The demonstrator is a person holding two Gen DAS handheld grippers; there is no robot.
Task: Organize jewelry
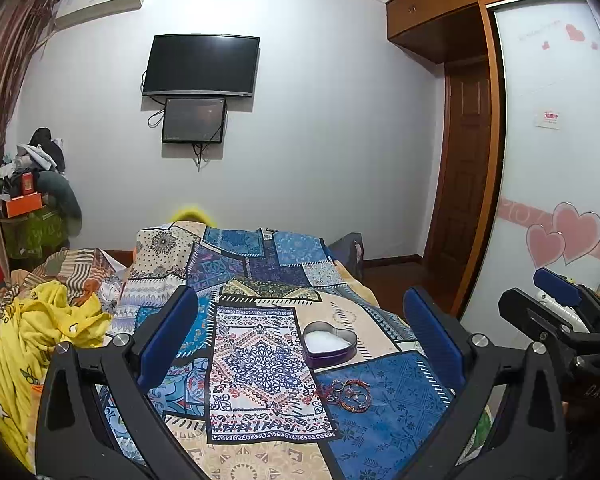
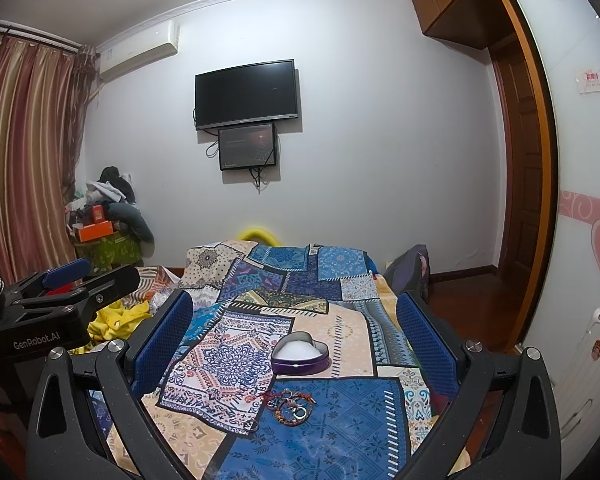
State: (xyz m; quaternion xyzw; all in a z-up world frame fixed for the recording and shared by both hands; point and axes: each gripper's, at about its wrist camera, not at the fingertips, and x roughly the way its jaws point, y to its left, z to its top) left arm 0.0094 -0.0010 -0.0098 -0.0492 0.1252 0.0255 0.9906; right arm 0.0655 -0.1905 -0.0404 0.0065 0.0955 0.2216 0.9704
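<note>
A heart-shaped purple tin (image 1: 329,343) with white lining sits open on the patterned bedspread; it also shows in the right wrist view (image 2: 300,353). A small heap of jewelry (image 1: 350,394), red braided bracelets and silver rings, lies just in front of the tin, also in the right wrist view (image 2: 290,404). My left gripper (image 1: 300,344) is open and empty, held above the bed short of the jewelry. My right gripper (image 2: 296,348) is open and empty, likewise above the bed. Each gripper shows at the edge of the other's view.
The bedspread (image 1: 256,360) covers a bed. A yellow blanket (image 1: 32,332) is heaped at the left. A wardrobe with heart decals (image 1: 556,200) stands at the right, a white suitcase (image 2: 592,368) beside it. A TV (image 1: 201,65) hangs on the far wall.
</note>
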